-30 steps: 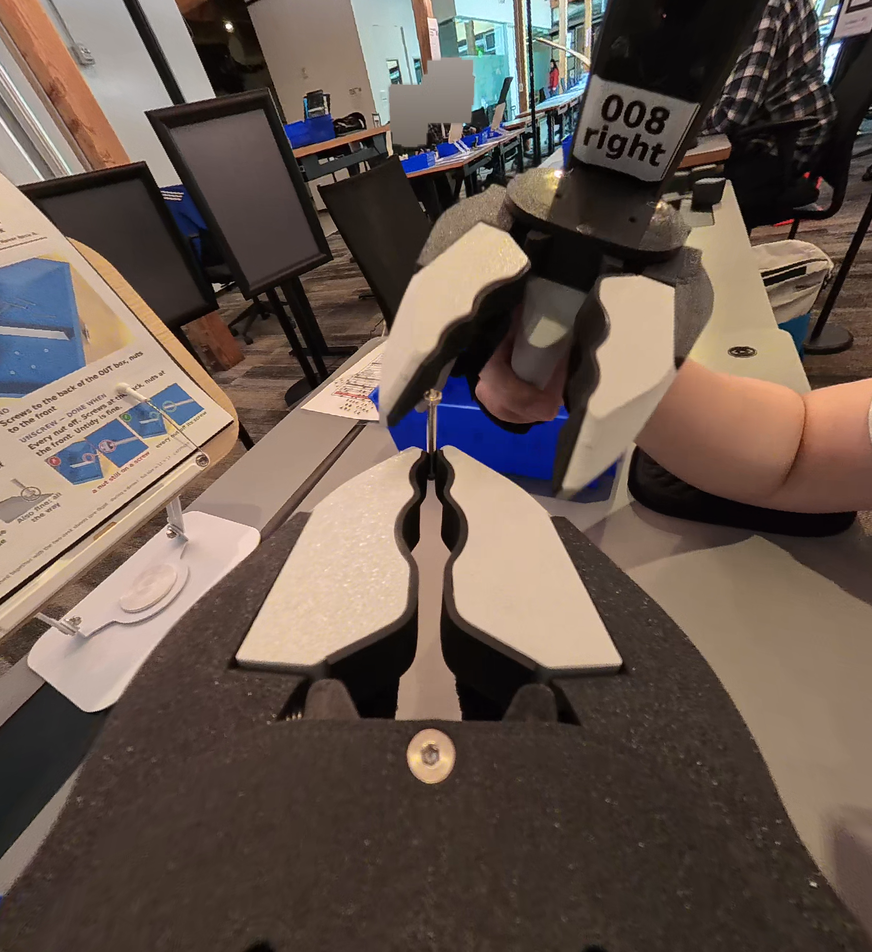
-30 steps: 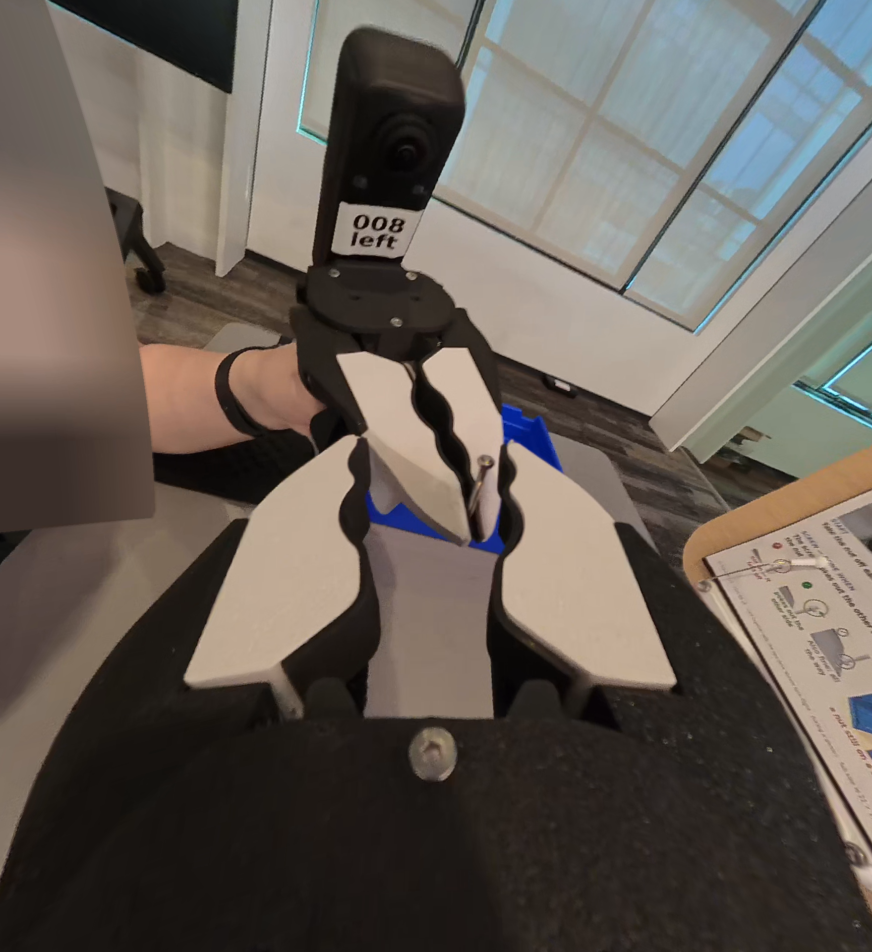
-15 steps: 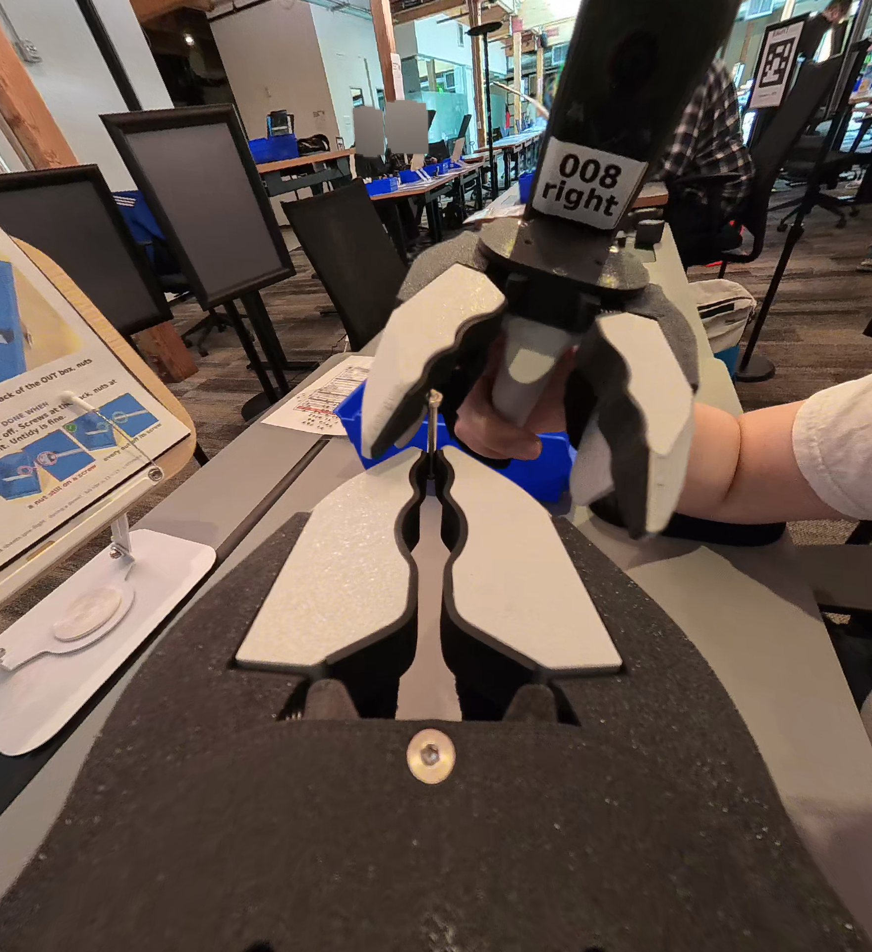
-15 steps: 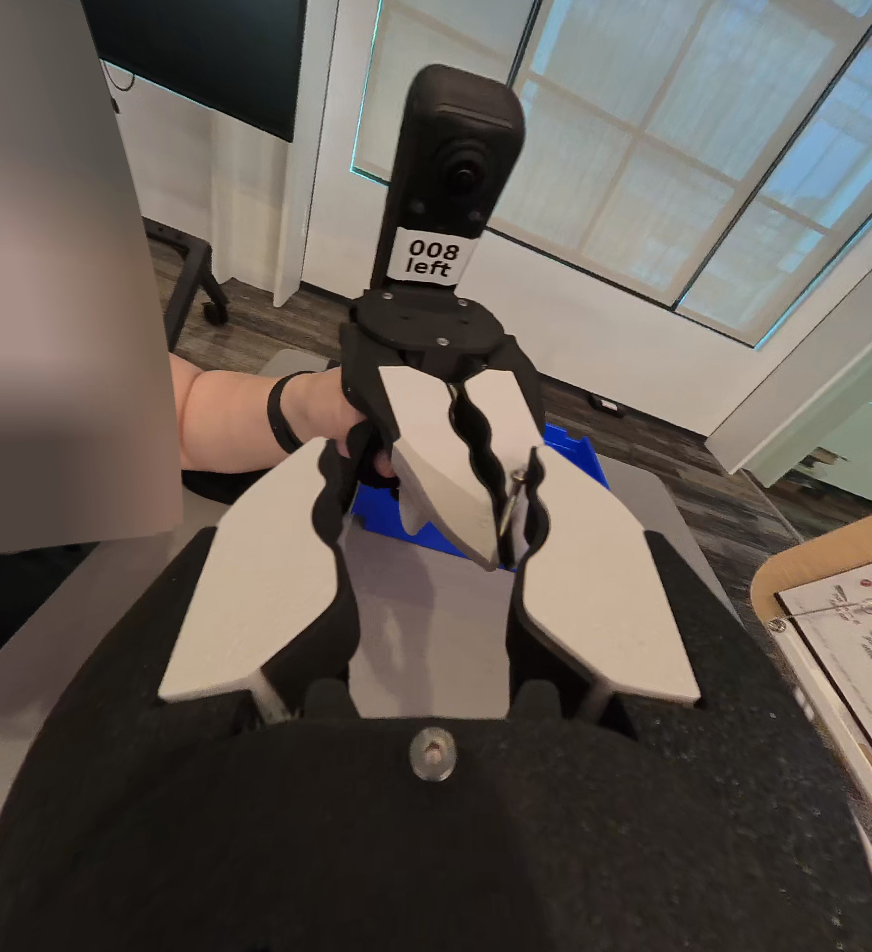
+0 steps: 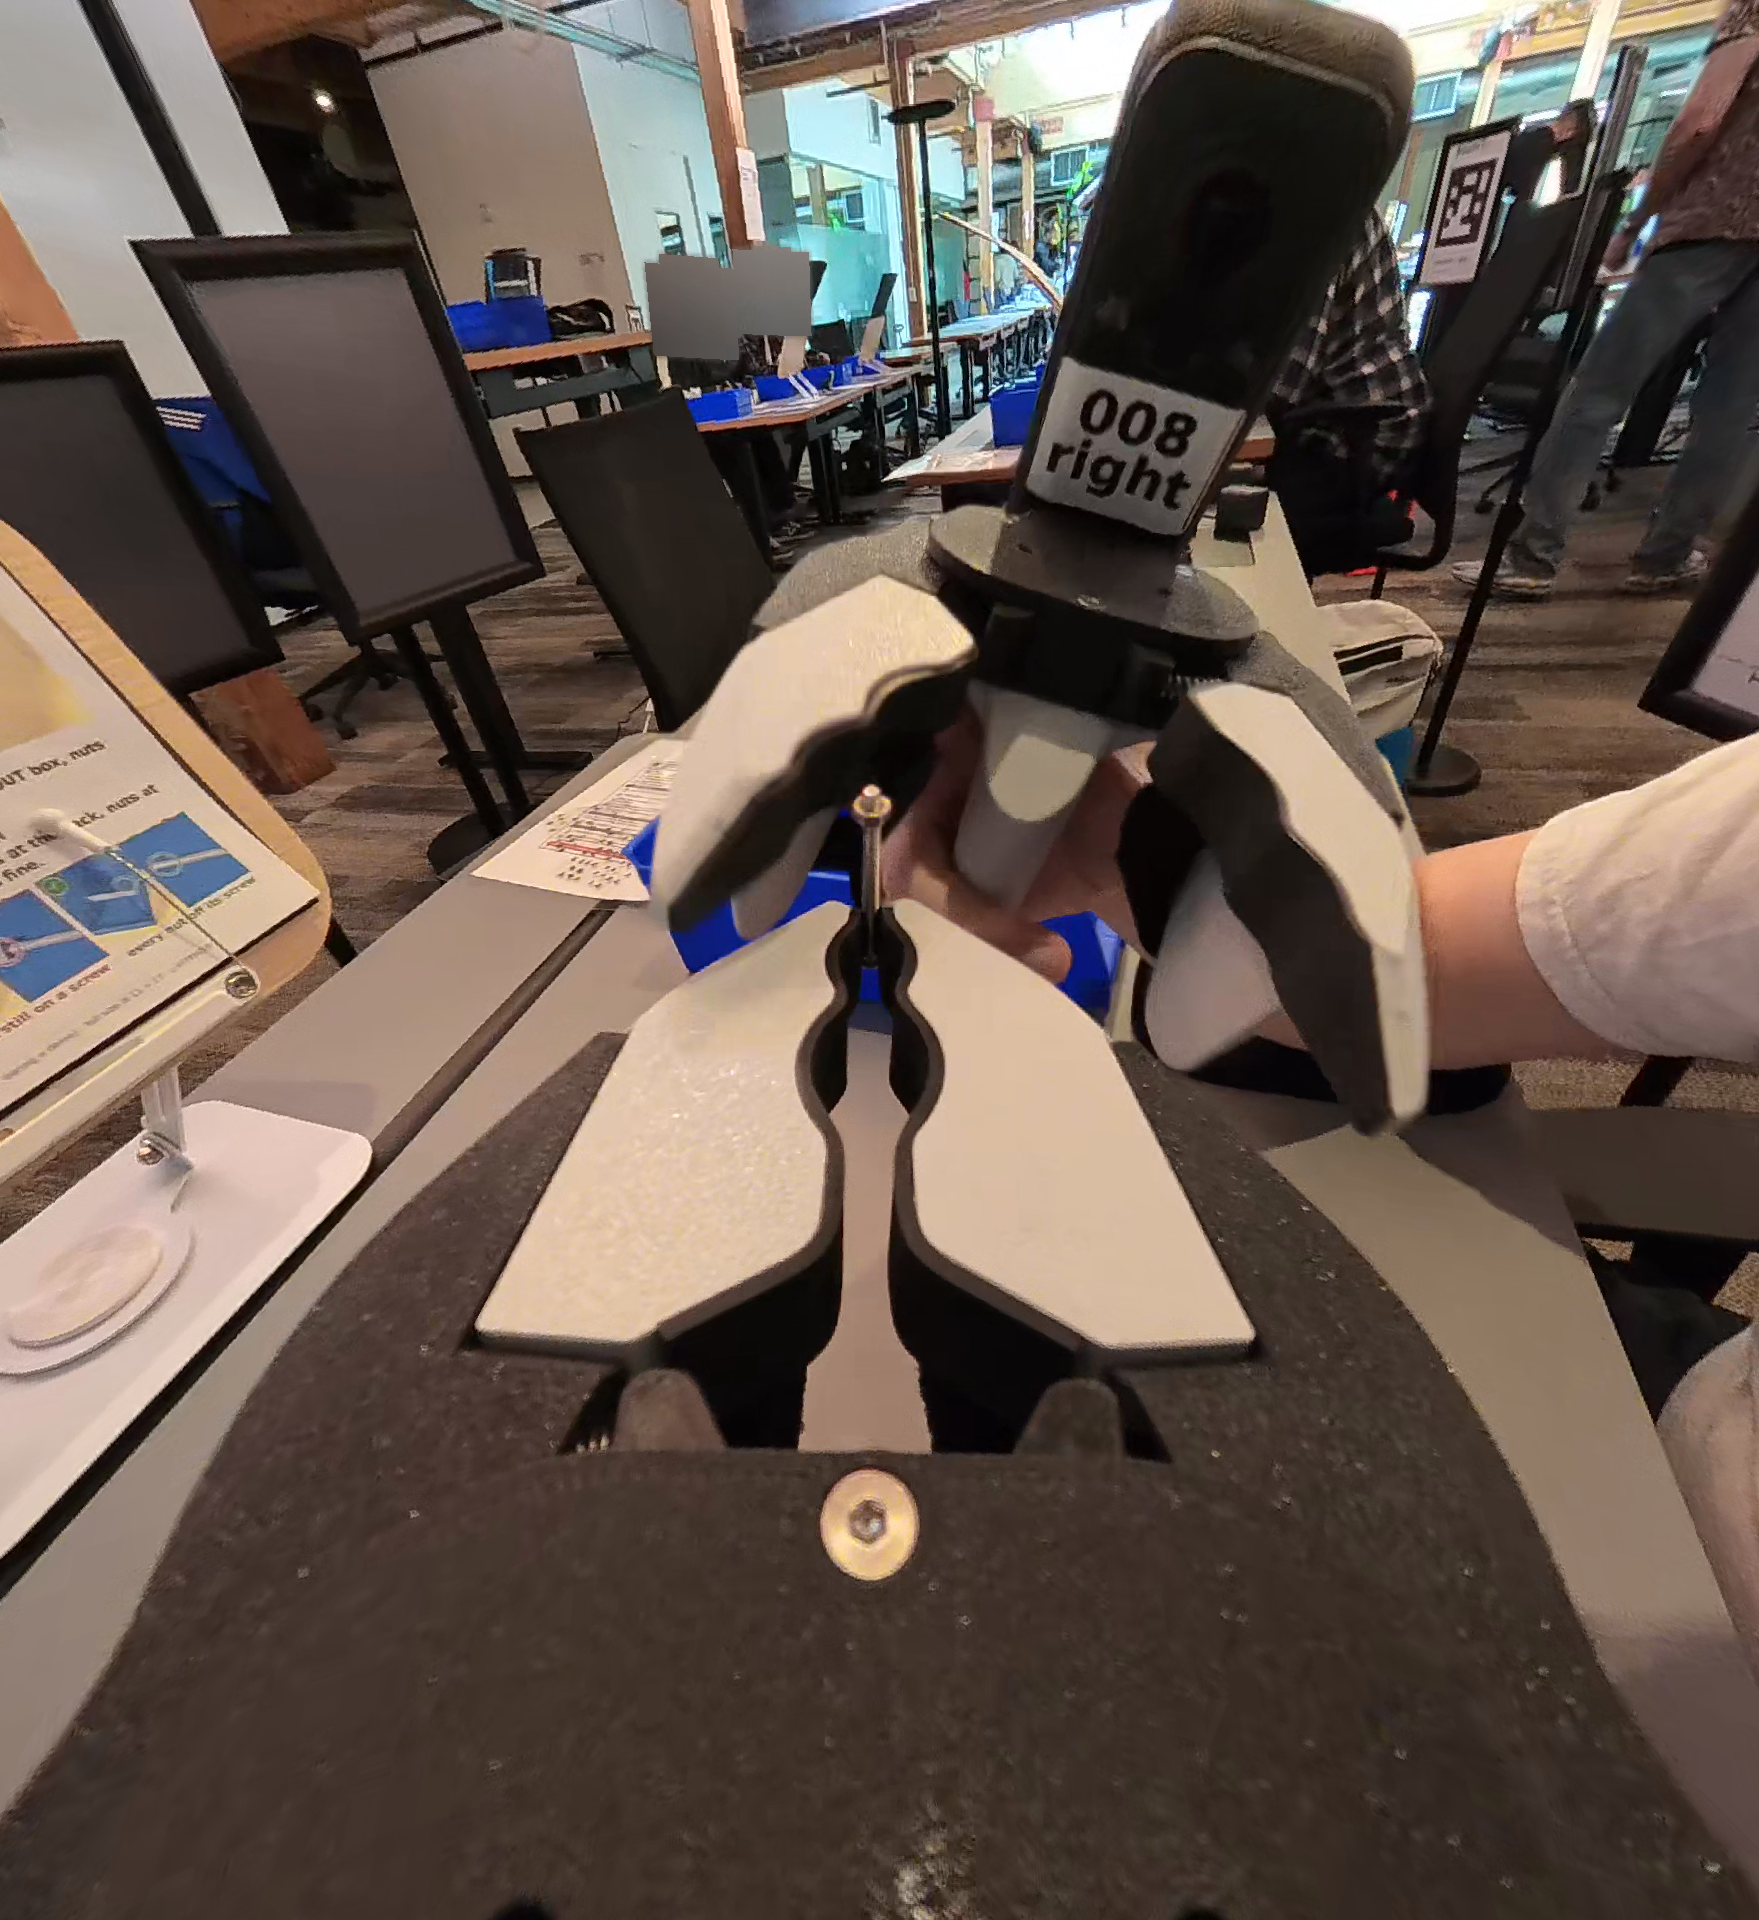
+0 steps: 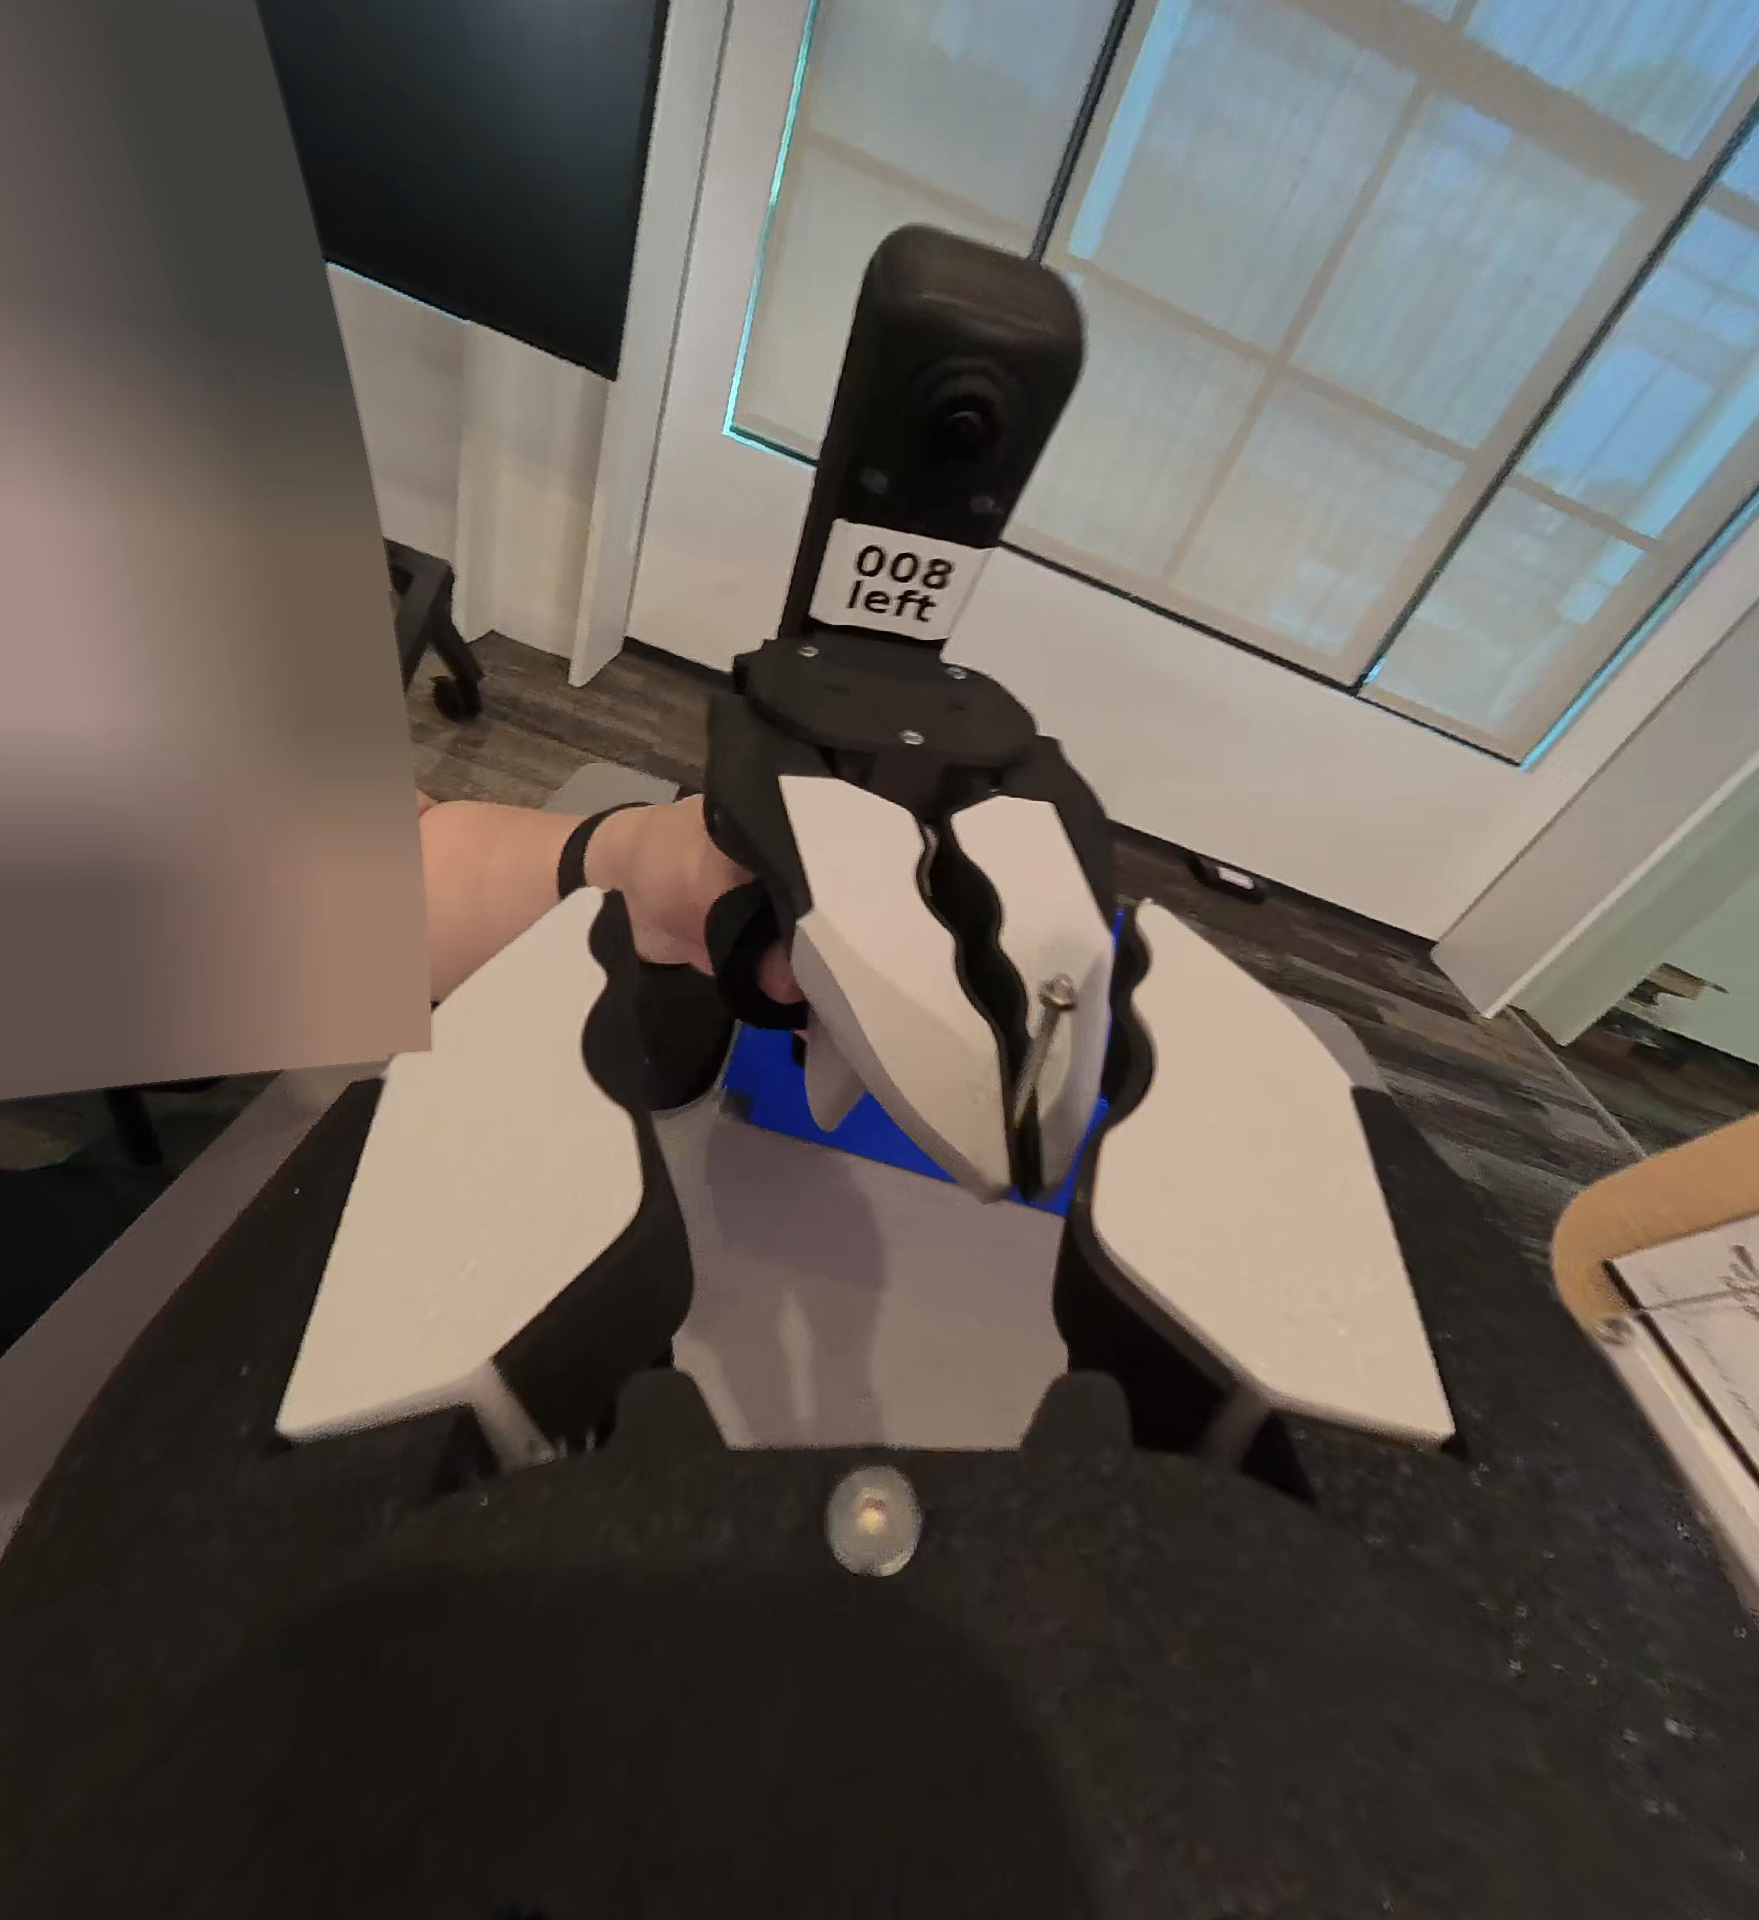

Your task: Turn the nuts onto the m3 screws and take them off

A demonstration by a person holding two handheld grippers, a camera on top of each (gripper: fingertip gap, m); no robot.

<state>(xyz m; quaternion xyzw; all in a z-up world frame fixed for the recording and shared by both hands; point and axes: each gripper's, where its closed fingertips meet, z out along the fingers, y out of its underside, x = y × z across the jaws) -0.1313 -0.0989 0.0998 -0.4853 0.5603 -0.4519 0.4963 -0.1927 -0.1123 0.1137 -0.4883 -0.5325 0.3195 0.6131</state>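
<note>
Left wrist view: the left gripper [image 5: 867, 940] has its fingers [image 5: 688, 1153] clenched on the lower end of a thin screw [image 5: 869, 873], which stands upright with its head at the top. The right gripper [image 5: 1041, 894] faces it with fingers spread wide and holding nothing; one finger sits just beside the screw head, though I cannot tell whether it touches. No nut shows on the shaft, and none can be made out anywhere; a blue bin [image 5: 823, 925] lies behind on the grey counter [image 5: 501, 987], its contents hidden.

From the right wrist view, the screw [image 6: 1043, 1049] leans slightly between the left gripper's tips [image 6: 1010, 1179], with the right gripper [image 6: 875, 1049] open around it.

The grip looks slight: only the very tips pinch a thin, smooth shaft. If the right finger pushes sideways on the head, the screw will probably pivot or slip out and drop to the counter. Closing the wide fingers off-centre could likewise bend it out of line, making any nut start crooked.
</note>
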